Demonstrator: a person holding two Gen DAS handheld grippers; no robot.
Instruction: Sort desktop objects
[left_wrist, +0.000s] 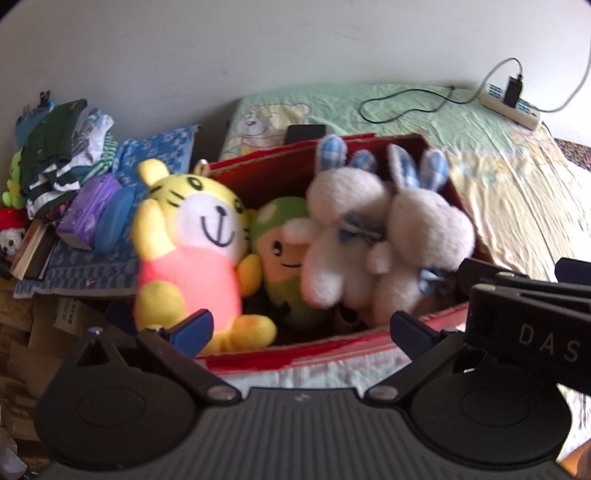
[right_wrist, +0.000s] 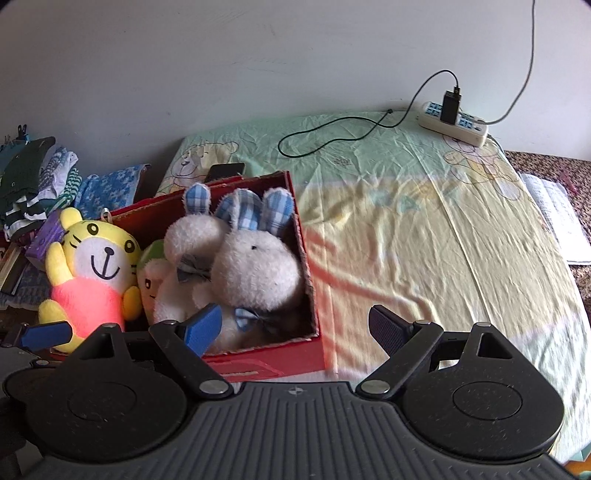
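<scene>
A red box (right_wrist: 258, 354) sits on the bed (right_wrist: 424, 240), straight ahead of the left jaws and ahead-left of the right jaws, packed with plush toys. A yellow tiger (left_wrist: 192, 236) in a pink shirt leans at the box's left end, just beyond the left gripper's left finger; a green-capped doll (left_wrist: 284, 243) is wedged beside it, and two white rabbits (left_wrist: 384, 236) with blue checked ears fill the right end, touching one another. Behind the box lies a dark phone (right_wrist: 225, 170); farther back a power strip (right_wrist: 452, 123) trails a black cable (right_wrist: 332, 138). Left of the bed, folded clothes (left_wrist: 62, 147) and a purple box (left_wrist: 88, 210) crowd a blue cloth. The left gripper (left_wrist: 295, 328) hovers level before the box, jaws wide and empty. The right gripper (right_wrist: 295, 325) hovers alongside, jaws likewise wide, holding nothing.
</scene>
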